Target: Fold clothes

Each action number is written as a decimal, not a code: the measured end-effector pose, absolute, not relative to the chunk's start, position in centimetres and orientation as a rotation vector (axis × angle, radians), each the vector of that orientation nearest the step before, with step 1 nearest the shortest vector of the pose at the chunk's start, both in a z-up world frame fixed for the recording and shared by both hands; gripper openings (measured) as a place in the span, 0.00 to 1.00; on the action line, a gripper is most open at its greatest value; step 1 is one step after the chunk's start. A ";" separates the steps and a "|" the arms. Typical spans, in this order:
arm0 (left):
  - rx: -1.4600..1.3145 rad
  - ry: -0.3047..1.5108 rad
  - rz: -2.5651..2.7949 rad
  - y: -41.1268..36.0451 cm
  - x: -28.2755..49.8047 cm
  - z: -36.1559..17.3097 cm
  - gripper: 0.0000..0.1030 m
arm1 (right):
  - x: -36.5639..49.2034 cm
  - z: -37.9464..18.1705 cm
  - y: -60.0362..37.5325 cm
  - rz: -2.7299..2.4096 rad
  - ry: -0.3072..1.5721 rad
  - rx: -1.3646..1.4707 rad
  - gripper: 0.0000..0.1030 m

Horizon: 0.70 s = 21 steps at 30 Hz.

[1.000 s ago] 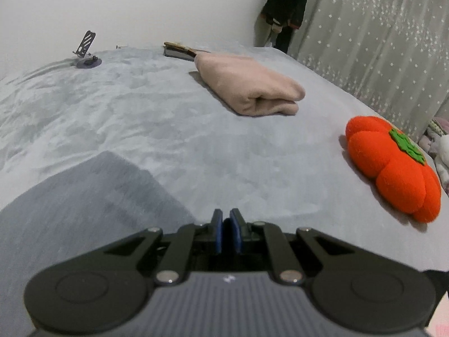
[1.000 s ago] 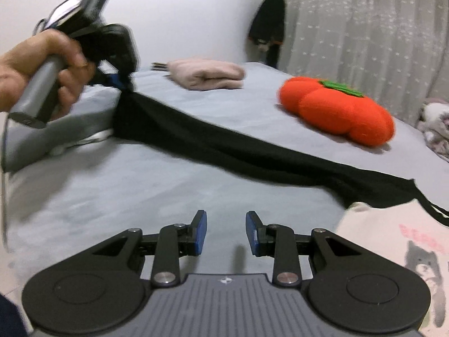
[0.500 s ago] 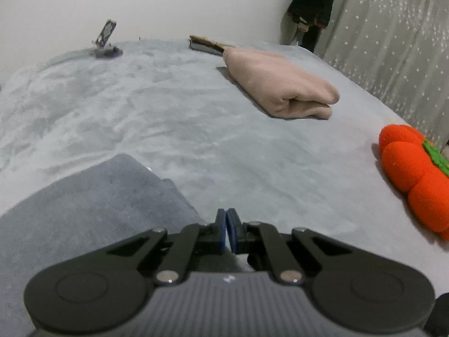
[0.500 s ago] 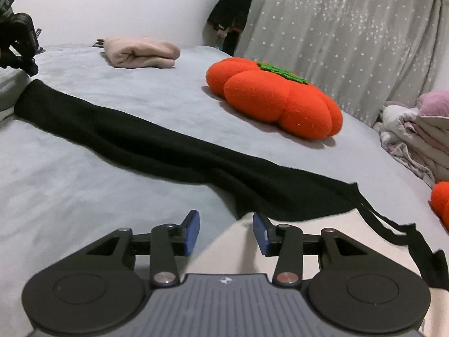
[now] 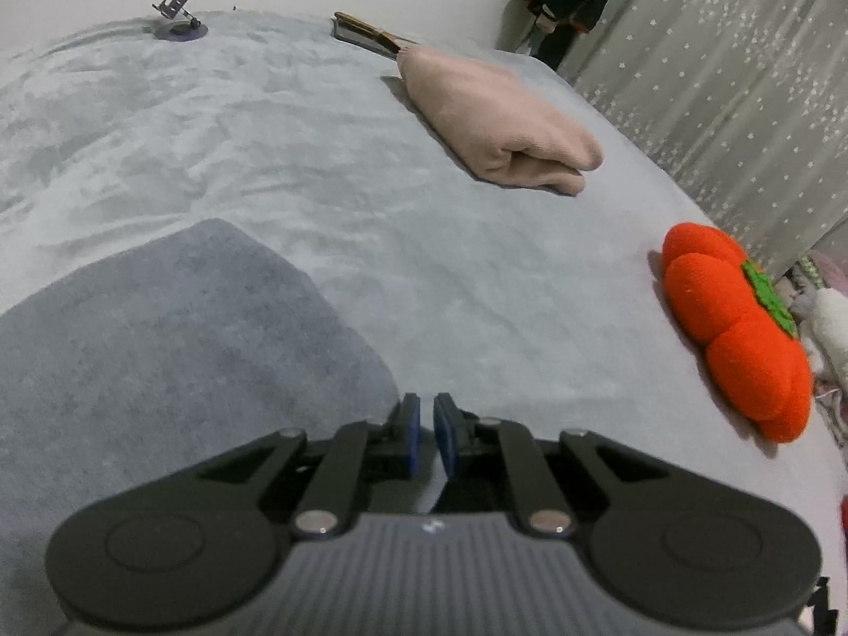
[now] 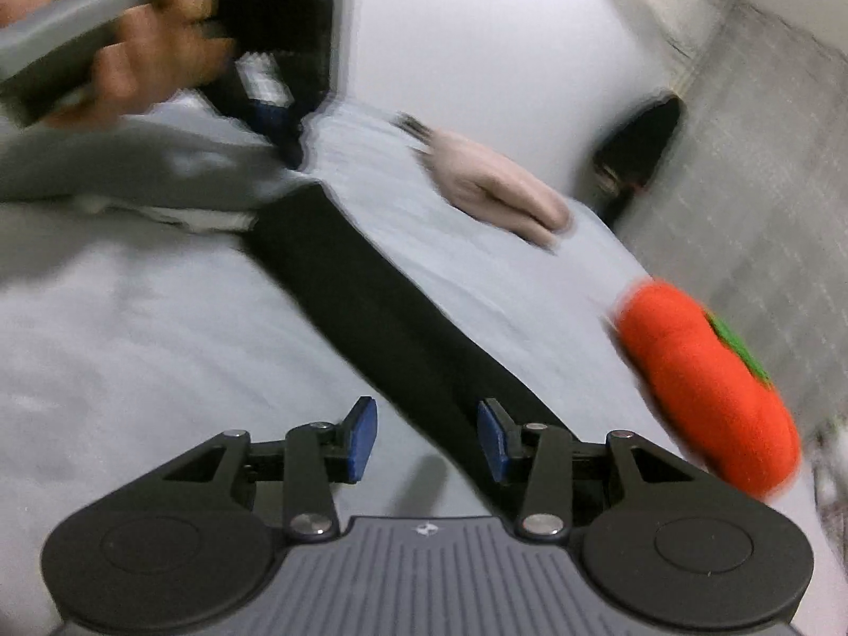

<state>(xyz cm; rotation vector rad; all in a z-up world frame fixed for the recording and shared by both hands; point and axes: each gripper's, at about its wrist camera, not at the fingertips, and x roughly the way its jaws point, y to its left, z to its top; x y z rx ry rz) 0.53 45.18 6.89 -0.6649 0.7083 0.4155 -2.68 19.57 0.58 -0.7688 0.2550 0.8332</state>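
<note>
A long black garment (image 6: 381,318) lies as a band across the grey bed (image 6: 132,344), its far end against a folded grey cloth (image 6: 132,169). In the right wrist view, blurred, a hand (image 6: 132,53) holds my left gripper (image 6: 275,122) just above that end, apart from it. In the left wrist view, my left gripper (image 5: 426,413) hovers at the grey cloth's (image 5: 159,344) edge. Its jaws are opening, with a narrow gap and nothing between them. My right gripper (image 6: 426,418) stands open over the black band's near part, its pads clear of the cloth.
A folded pink garment (image 5: 493,122) lies further back on the bed, with an orange pumpkin cushion (image 5: 736,328) at the right edge. A phone stand (image 5: 177,5) and a flat book-like thing (image 5: 365,34) sit near the wall. Curtains (image 5: 742,79) hang on the right.
My left gripper's jaws, shut before, have parted a little, and the black garment's end now lies on the bed. The right gripper rolled and swung left; the cream printed shirt left its view.
</note>
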 end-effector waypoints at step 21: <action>-0.927 0.673 0.187 44.8 -2.1 7.1 0.35 | 6.5 5.1 21.4 0.790 0.484 -0.135 0.05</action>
